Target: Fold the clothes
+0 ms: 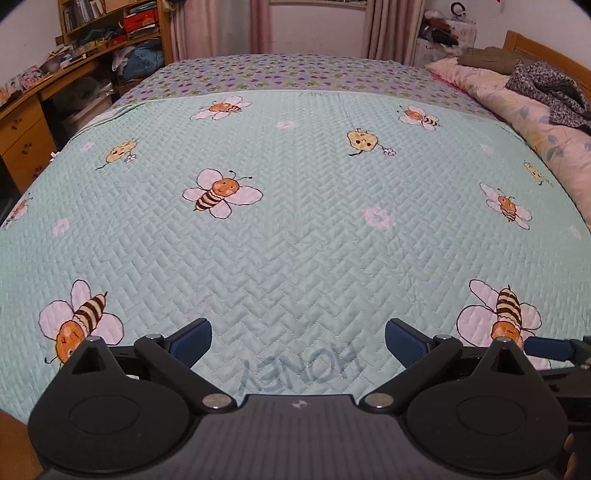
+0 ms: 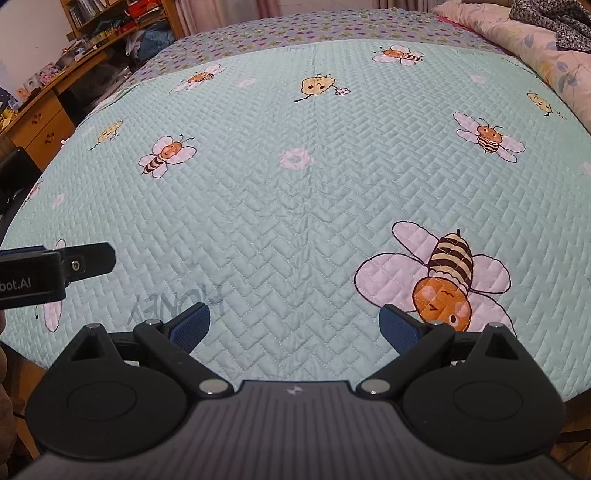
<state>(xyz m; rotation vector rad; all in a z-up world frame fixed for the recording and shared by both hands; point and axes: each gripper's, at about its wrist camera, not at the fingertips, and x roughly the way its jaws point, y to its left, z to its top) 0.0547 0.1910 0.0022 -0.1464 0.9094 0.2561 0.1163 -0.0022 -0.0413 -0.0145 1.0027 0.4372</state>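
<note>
A mint quilted bedspread (image 1: 295,229) printed with bees covers the bed, and no garment lies on it. A dark speckled garment (image 1: 546,92) is crumpled at the far right on a pink duvet (image 1: 524,118), with an olive-brown garment (image 1: 487,59) behind it. The speckled garment (image 2: 554,22) also shows in the right wrist view's top corner. My left gripper (image 1: 298,336) hovers open over the bed's near edge, holding nothing. My right gripper (image 2: 294,319) is open beside it, also holding nothing. The left gripper (image 2: 55,266) pokes into the right wrist view from the left.
A wooden desk with drawers (image 1: 26,140) and cluttered shelves (image 1: 110,26) stand along the left of the bed. Pink curtains (image 1: 258,26) hang behind it. A wooden headboard (image 1: 546,48) rises at the far right. A purple flowered sheet (image 1: 277,74) covers the bed's far end.
</note>
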